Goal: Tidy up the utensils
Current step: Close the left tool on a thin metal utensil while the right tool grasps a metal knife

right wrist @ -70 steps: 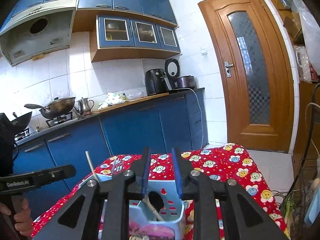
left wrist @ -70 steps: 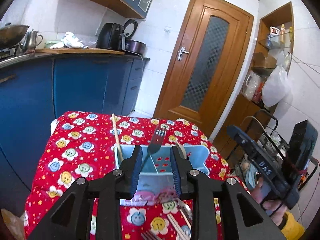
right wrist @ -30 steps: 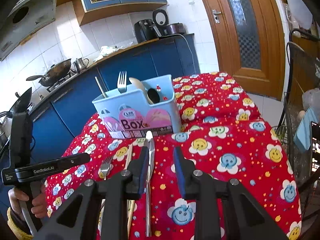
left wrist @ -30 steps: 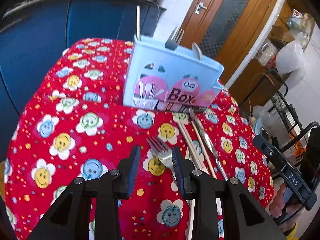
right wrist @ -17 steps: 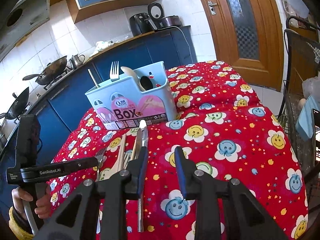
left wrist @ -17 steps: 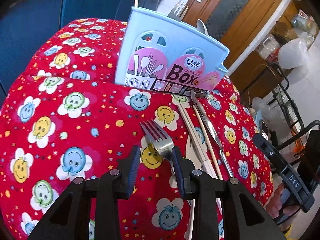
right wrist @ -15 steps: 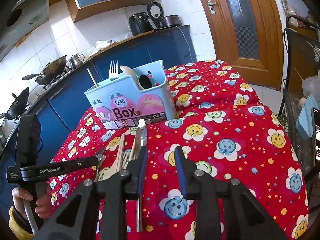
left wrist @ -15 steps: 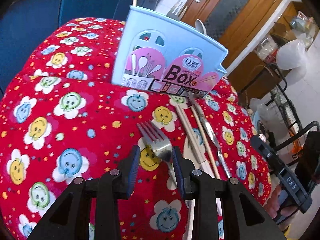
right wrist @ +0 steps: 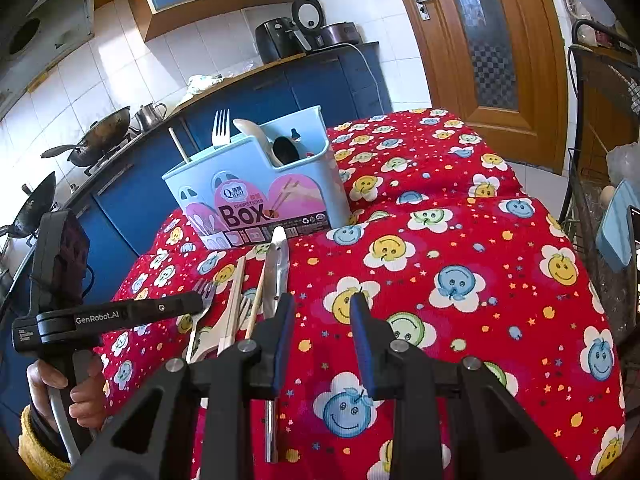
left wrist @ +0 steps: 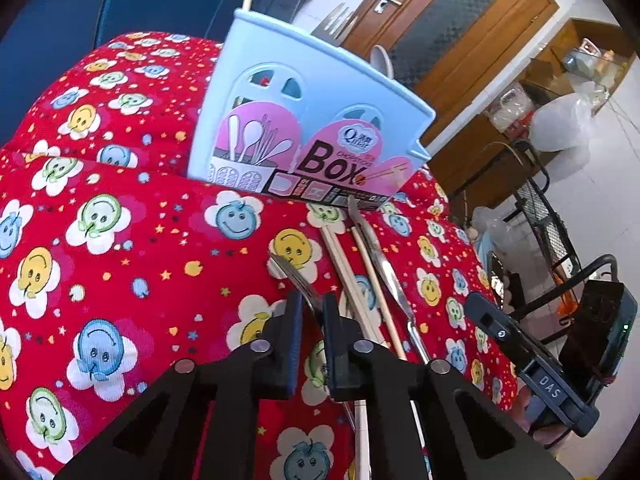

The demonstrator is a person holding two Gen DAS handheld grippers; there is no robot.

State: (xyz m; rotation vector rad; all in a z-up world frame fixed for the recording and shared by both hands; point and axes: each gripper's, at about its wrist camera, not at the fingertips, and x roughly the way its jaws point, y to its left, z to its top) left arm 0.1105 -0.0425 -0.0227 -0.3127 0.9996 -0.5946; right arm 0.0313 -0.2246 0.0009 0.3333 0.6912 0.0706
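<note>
Stove wok (right wrist: pixel 100 138) appears only from the right wrist.

Utensil box (right wrist: pixel 256 196) stands on the tablecloth (right wrist: pixel 460 280), a fork (right wrist: pixel 221 124), spoon (right wrist: pixel 250 128) and stick inside. In front of the box lie fork (left wrist: pixel 296 276), chopsticks (left wrist: pixel 352 276), knife (left wrist: pixel 380 260), side by side, fork leftmost, knife tip nearest the box.
</note>
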